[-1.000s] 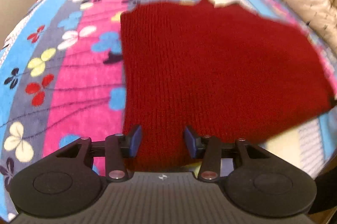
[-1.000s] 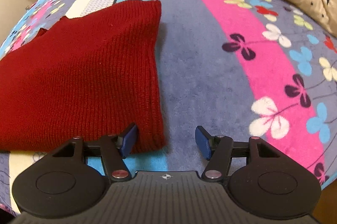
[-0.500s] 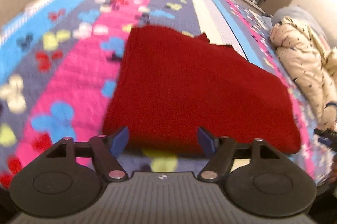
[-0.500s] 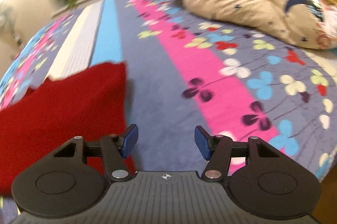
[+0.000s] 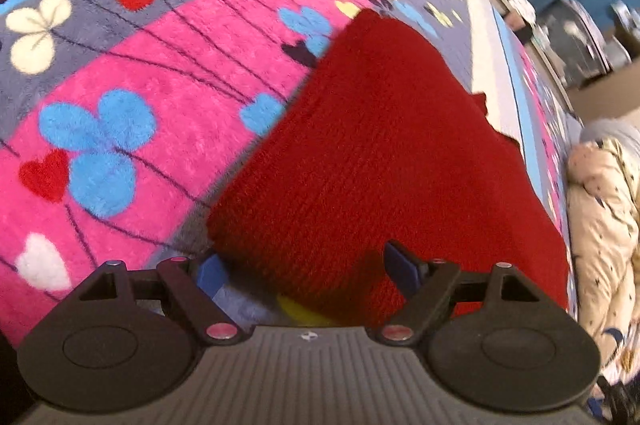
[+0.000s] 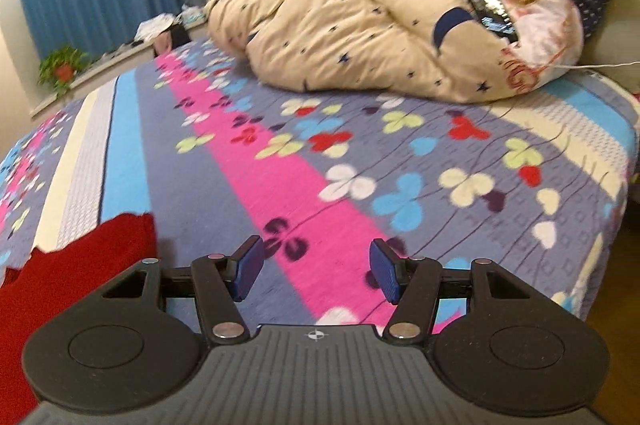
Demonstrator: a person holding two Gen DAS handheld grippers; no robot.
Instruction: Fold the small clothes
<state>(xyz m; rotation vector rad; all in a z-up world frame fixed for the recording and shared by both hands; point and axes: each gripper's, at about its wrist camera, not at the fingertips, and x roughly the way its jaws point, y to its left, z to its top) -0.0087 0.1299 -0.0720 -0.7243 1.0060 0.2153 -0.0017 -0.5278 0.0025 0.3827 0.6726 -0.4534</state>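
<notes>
Just ahead of the open left tool [image 5: 308, 271], the red knit [image 5: 384, 161] lies flat

Open left claw [image 5: 306, 271] over red knit [image 5: 380, 153]

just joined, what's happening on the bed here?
A person with two handheld grippers is folding a red knit garment on a flowered bedspread. The garment lies flat as a folded slab. The left gripper is open, its fingers straddling the garment's near corner, gripping nothing. The right gripper is open too, over bare bedspread with the garment off to its left. A cream duvet is heaped further back.
</notes>
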